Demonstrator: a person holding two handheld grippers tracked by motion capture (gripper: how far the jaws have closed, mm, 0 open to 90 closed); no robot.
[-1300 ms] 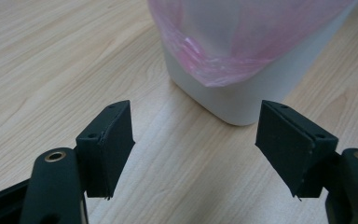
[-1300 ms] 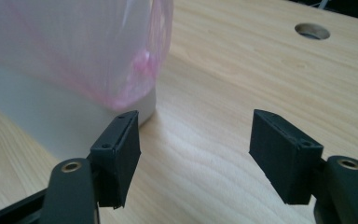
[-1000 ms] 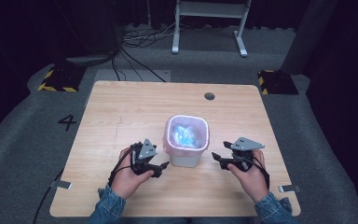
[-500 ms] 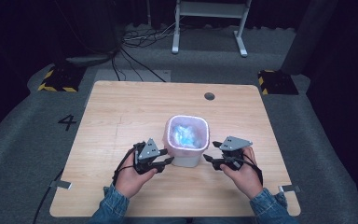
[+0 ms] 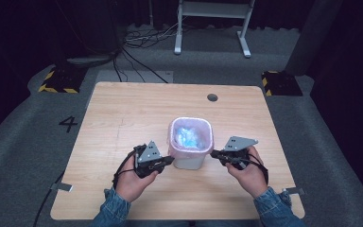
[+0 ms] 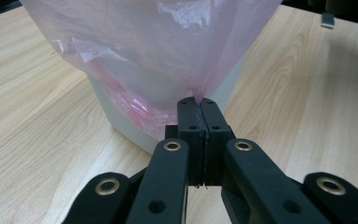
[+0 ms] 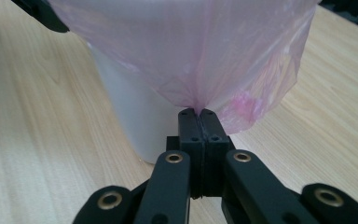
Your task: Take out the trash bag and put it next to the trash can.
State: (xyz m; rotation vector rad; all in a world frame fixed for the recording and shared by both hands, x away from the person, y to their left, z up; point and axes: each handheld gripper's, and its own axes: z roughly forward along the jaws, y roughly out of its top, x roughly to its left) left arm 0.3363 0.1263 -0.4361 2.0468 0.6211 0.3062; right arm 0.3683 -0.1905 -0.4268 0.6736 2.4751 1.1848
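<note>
High view puts the small white bin [image 5: 190,158] just below the middle of the frame, standing upright on the wooden desk [image 5: 123,113], with its pink bag liner [image 5: 175,137] folded over the rim and something pale blue [image 5: 189,137] lying inside. My left tool [image 5: 170,161] sits at the bin's left side, my right tool [image 5: 213,153] at its right, each in one of my hands, both pointing inward at the bin from the lower part of the frame.

Left gripper view shows my left tool [image 6: 198,100] in the centre of the frame — its jaws have just been closing, and now they are pressed together with the edge of the pink liner [image 6: 158,46] pinched between them. The film hangs loose above the jaws, across the top of the frame, and the white wall of the bin [image 6: 121,121] stands behind it.

Right gripper view shows the same on the other side: my right tool [image 7: 198,112] has just been closing too, and its jaws are clamped on a gathered fold of the liner [image 7: 200,51]. The bin's white wall [image 7: 135,116] rises at centre left, the desk [image 7: 37,116] around it.
</note>
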